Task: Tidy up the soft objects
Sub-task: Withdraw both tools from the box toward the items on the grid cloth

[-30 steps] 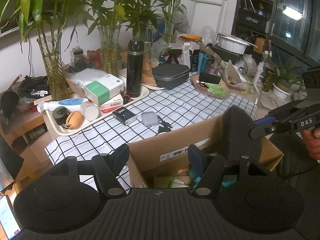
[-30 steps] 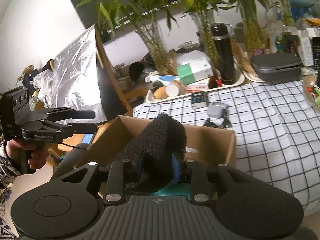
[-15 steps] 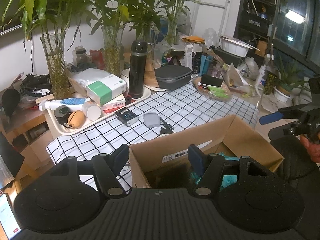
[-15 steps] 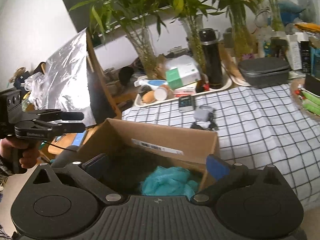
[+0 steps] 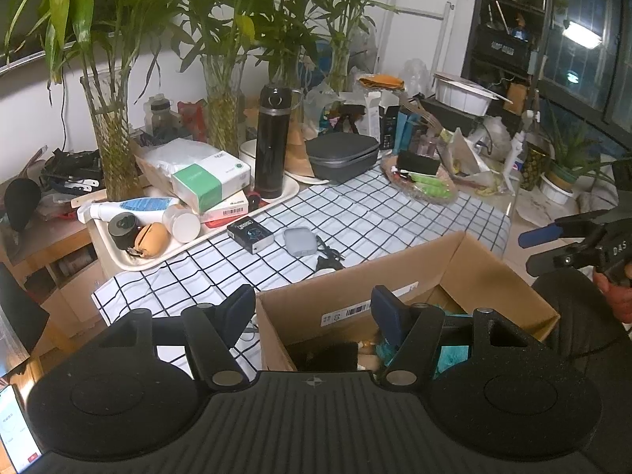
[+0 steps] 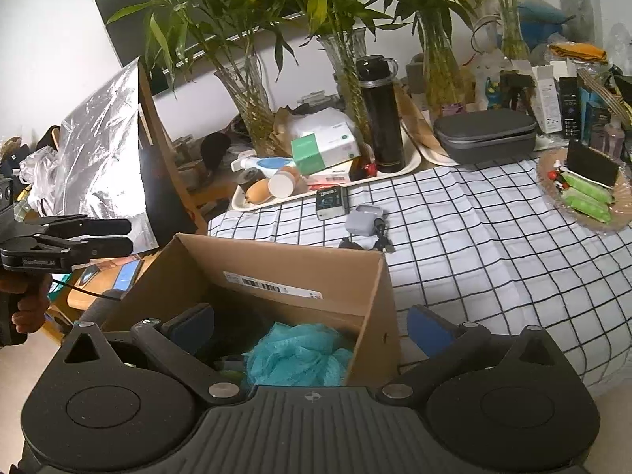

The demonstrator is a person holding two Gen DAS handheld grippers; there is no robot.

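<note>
An open cardboard box (image 5: pixel 454 264) (image 6: pixel 276 264) stands at the near edge of the checked table. Inside it lie a teal mesh pouf (image 6: pixel 296 351) (image 5: pixel 454 355) and a black foam block (image 6: pixel 237 328) (image 5: pixel 328 355), low and partly hidden by the box walls. My right gripper (image 6: pixel 312 322) hovers over the box, open wide and empty, with its fingers on either side of the box's right wall. It also shows at the right edge of the left wrist view (image 5: pixel 533 251). My left gripper (image 5: pixel 312 308) is open and empty above the box's near left corner.
Beyond the box on the checked cloth (image 6: pixel 474 237) lie a grey earbud case (image 6: pixel 363 219), a small black pack (image 6: pixel 331 202) and a cable. A tray (image 5: pixel 130 260) of bottles, a black flask (image 5: pixel 272 142), a grey case (image 5: pixel 341 156) and glass vases crowd the back. A foil-lined board (image 6: pixel 102 150) leans left.
My right gripper let go of the black foam block, which dropped into the box, and its jaws spread wide as it drew back a little. The left gripper stayed put.
</note>
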